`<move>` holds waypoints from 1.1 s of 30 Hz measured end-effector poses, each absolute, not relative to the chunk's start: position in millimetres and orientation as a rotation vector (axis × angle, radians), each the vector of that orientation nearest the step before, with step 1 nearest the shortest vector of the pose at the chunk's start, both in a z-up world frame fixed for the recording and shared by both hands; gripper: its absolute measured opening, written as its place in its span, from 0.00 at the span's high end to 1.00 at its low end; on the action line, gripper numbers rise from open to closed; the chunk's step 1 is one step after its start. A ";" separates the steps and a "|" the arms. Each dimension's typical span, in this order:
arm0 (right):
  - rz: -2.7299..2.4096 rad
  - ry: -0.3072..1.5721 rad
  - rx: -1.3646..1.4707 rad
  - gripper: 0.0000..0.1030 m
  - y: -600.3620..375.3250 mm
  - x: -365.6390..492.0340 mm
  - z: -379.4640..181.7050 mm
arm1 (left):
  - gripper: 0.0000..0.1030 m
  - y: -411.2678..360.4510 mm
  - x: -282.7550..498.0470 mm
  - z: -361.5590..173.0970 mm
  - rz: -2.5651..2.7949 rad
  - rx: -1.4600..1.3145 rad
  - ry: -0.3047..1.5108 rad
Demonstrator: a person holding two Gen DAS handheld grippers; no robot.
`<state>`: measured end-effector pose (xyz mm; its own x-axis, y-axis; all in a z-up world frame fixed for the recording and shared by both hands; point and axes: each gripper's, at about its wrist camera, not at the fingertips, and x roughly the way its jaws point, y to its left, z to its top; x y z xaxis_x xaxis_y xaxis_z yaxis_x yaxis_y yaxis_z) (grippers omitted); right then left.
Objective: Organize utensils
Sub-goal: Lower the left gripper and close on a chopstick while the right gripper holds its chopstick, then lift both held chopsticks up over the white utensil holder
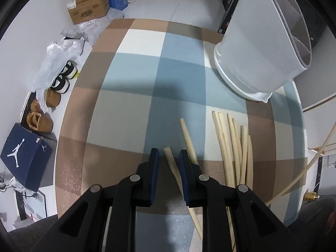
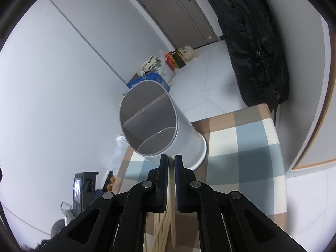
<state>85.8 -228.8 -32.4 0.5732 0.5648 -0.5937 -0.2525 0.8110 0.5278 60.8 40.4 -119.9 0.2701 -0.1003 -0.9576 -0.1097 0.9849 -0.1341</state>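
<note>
Pale wood is what both grippers deal with here: chopsticks on a checked tablecloth. The left gripper points steeply down with its fingers narrowly spread, and one chopstick lies between them; the pads do not look pressed on it, though the right pad is close against a second stick just beyond it. The right gripper has its fingers nearly pressed together, pinching a single chopstick that runs back between the pads toward the camera.

To finish the step well, I judge the right hand should carry its stick tip-first over the rim of the white holder, which stands ahead of its fingertips and shows three compartments, all empty as far as can be seen. Lining the stick up with one compartment before letting go should keep it from catching on a divider.

A loose bundle of chopsticks lies right of the left fingers, near the holder's base. For the left hand the risk is closing on two sticks at once, since they cross under its fingers. Off the table, boxes, shoes and plastic bags sit on the floor, well clear of the work.
</note>
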 end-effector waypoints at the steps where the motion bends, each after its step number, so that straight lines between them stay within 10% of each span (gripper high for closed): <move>1: 0.495 0.832 0.414 0.95 -229.2 85.6 -32.4 | 0.85 38.4 60.3 -120.0 0.008 -0.175 1.300; 17: 0.469 0.819 0.382 0.95 -228.5 84.2 -31.8 | 0.98 32.1 65.3 -113.3 0.050 -0.182 1.252; 33: 0.503 0.684 0.313 0.95 -209.1 62.9 11.5 | 0.98 31.2 48.5 5.3 -0.106 -0.229 0.832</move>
